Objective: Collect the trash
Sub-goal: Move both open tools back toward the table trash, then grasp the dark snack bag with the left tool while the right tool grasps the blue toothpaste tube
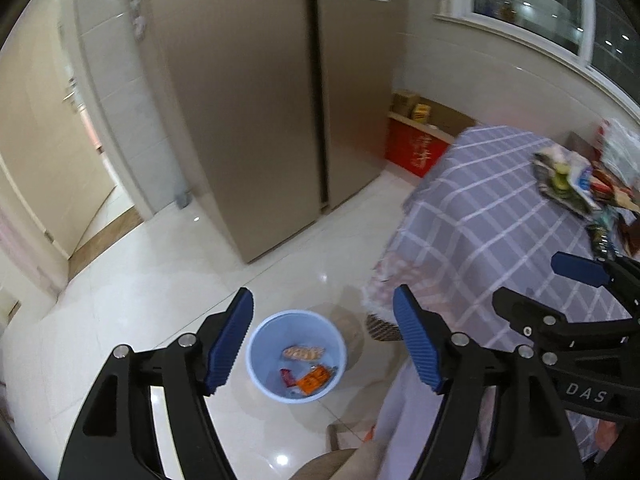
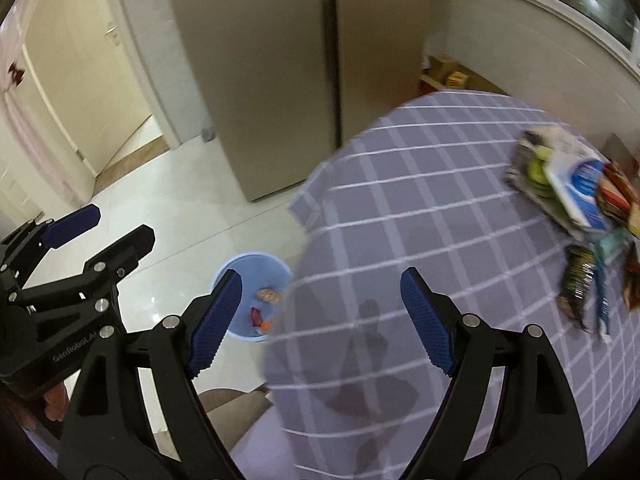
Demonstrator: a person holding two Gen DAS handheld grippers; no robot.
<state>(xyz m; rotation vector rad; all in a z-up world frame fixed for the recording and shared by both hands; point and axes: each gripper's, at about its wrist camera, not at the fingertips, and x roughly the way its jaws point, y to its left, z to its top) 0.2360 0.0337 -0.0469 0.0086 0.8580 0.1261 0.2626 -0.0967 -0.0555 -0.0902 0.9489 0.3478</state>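
A light blue bin stands on the white floor beside the table, with a few wrappers inside; it also shows in the right wrist view. My left gripper is open and empty, high above the bin. My right gripper is open and empty over the table's near edge. A pile of snack wrappers and packets lies at the table's far right; it also shows in the left wrist view. Each gripper shows in the other's view: the right, the left.
The table has a grey checked cloth. A tall beige fridge stands behind the bin. A red box with cartons sits by the wall. A doorway opens at left. A chair seat shows below.
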